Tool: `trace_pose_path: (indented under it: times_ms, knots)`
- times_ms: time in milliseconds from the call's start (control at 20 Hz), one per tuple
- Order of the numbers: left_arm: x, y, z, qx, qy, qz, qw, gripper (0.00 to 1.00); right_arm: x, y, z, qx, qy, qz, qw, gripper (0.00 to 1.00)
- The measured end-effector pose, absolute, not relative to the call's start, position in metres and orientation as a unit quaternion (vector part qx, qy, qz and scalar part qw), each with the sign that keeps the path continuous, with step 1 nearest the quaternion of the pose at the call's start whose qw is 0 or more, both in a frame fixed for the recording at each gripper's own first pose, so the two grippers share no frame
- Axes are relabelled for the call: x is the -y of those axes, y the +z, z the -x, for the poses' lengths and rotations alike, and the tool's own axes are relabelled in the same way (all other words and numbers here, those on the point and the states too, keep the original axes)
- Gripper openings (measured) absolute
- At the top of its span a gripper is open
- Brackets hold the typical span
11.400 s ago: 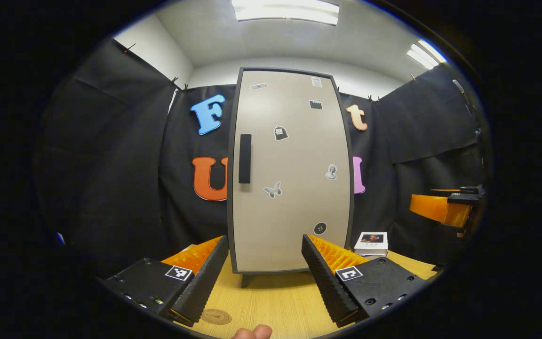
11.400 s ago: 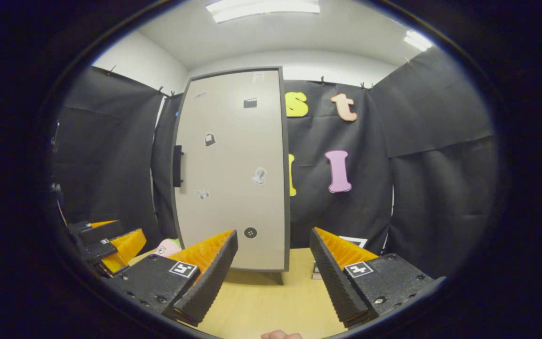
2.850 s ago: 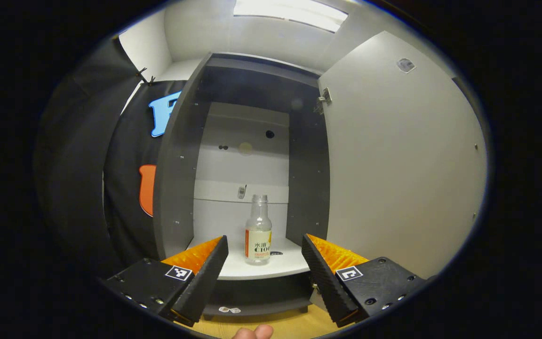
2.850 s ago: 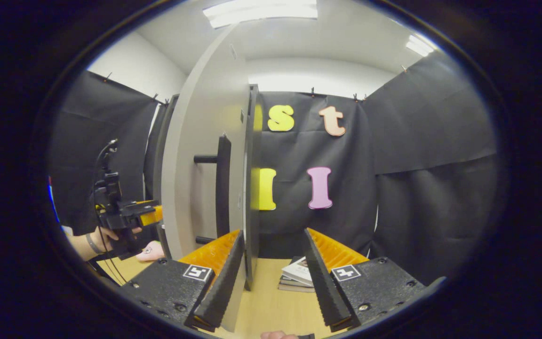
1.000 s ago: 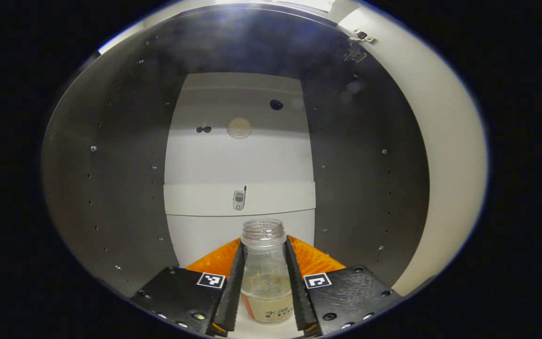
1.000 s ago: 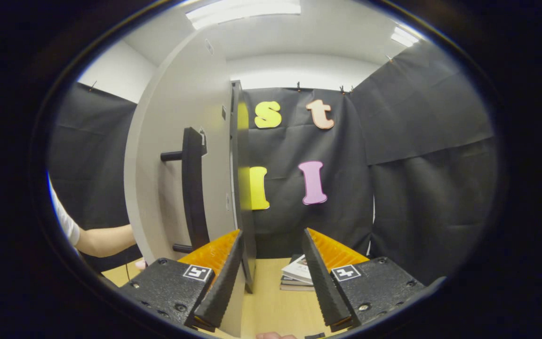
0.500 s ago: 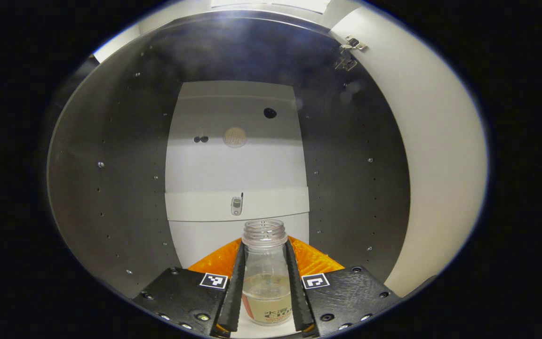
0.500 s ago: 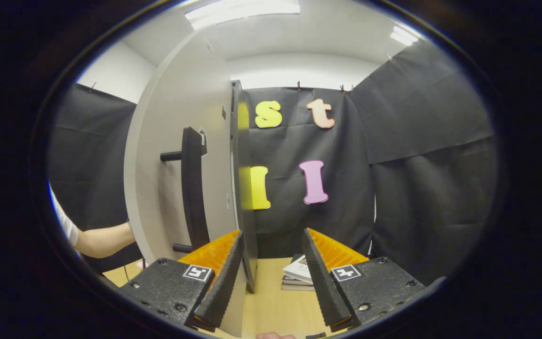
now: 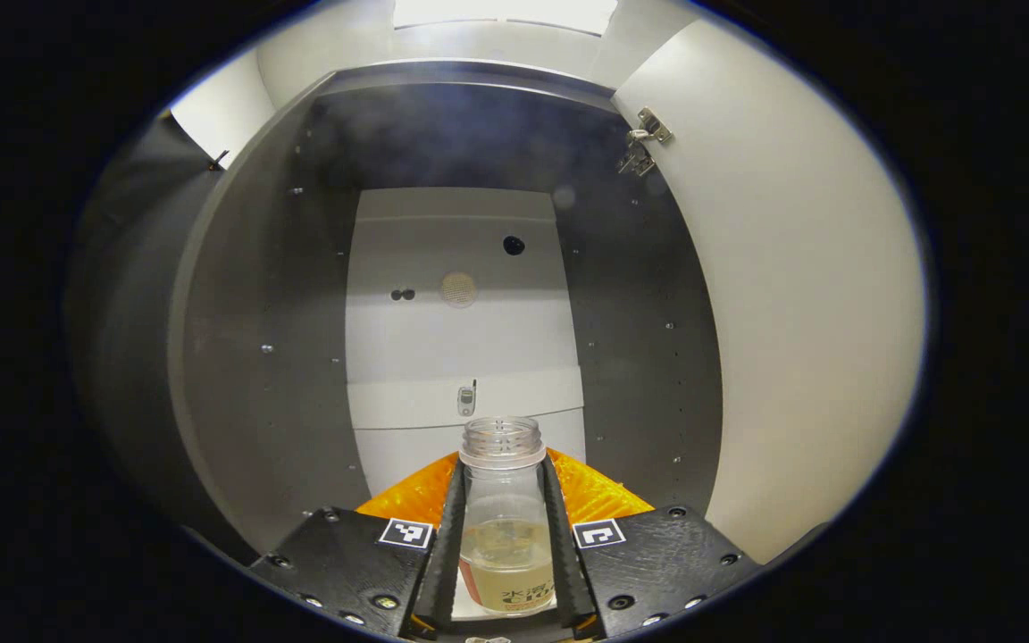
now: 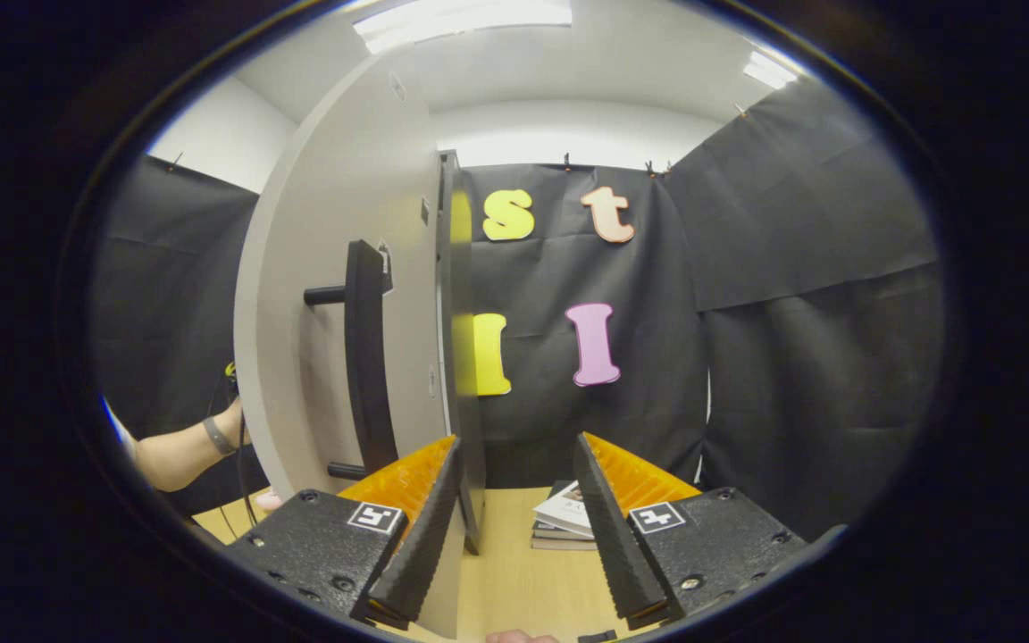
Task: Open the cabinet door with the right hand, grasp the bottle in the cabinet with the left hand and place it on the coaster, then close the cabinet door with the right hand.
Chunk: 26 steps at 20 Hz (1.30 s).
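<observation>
While pinching the bottle (image 9: 503, 518), left hand-held gripper (image 9: 503, 572) inside cabinet (image 9: 282, 357), right hand-held gripper (image 10: 514, 527) spread

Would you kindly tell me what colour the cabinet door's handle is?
Black: the long vertical bar handle on the pale grey cabinet door, clearest in the right gripper view.

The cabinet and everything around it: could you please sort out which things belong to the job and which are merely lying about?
Part of the job:
- bottle, clamped by the left gripper
- cabinet door, swung open, and its handle
- cabinet
- right gripper, open by the door's edge

Just lying about:
- stack of books on the table
- small pink thing, too hidden to identify
</observation>
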<state>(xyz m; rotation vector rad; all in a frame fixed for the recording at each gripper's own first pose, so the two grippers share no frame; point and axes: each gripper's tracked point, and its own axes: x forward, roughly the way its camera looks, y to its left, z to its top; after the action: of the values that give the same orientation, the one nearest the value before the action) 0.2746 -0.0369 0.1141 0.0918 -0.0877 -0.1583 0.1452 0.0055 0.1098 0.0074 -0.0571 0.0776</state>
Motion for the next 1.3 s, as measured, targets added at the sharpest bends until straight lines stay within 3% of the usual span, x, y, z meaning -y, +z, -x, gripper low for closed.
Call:
trace_pose_path:
  times_ms: [400,850,1300]
  knots:
    - [-0.015,0.096,-0.206,0.038,-0.032,-0.031,0.998,0.42,-0.005,0.11,-0.145,0.03,0.035,0.001,0.999,0.78]
    - [-0.116,0.022,-0.106,0.042,0.127,-0.086,0.987,0.43,-0.005,0.113,-0.144,0.033,0.021,0.016,0.999,0.78]
    - [-0.149,-0.131,-0.041,-0.017,0.234,-0.109,0.966,0.42,-0.004,0.112,-0.143,0.031,0.011,0.007,0.999,0.78]
